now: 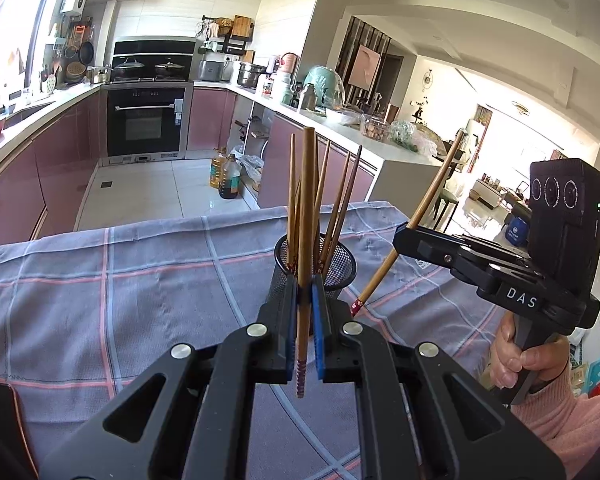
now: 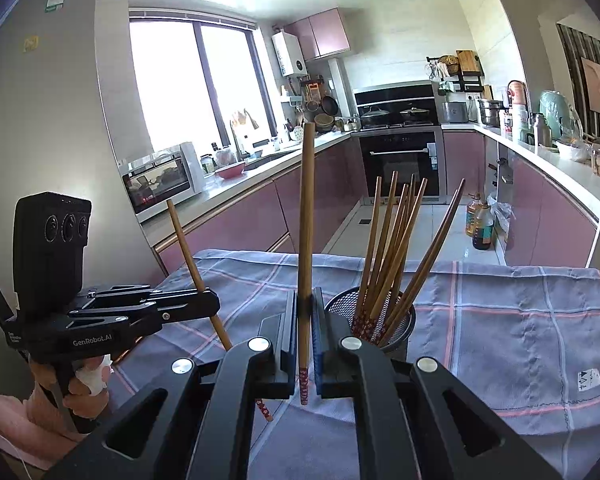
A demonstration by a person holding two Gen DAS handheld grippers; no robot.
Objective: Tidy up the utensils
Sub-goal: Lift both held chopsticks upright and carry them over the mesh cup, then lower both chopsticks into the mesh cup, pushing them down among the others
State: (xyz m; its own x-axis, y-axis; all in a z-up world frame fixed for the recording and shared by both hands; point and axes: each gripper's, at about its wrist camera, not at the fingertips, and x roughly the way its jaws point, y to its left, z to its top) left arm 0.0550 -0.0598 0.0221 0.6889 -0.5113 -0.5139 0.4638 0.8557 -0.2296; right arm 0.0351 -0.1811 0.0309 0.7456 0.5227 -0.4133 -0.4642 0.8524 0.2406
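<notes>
Left gripper (image 1: 305, 312): fingers clamped on one wooden chopstick (image 1: 306, 216), held about upright, its patterned red tip hanging below the pads and its plain end rising well above them.
Holder from the left fingers: the black mesh cup (image 1: 340, 268) stands just beyond the fingertips and slightly to the right, on the checked cloth (image 1: 100, 280). Several chopsticks already lean in it, patterned ends down.
Right gripper (image 2: 305, 320): fingers clamped on a second chopstick (image 2: 306, 240), also near upright in its own view, red tip below the pads.
Holder from the right fingers: just ahead and to the right of the fingertips, rim below the pads.
Nearer hand: both sit close to the cup; from the left camera the right-hand stick leans off to the cup's right, so the left stick looks more nearly lined up over the opening, though I cannot tell for certain.
Coming move, as a judgement: each stick's long axis already runs up and down, so each needs shifting over the rim, then lowering tip first.
</notes>
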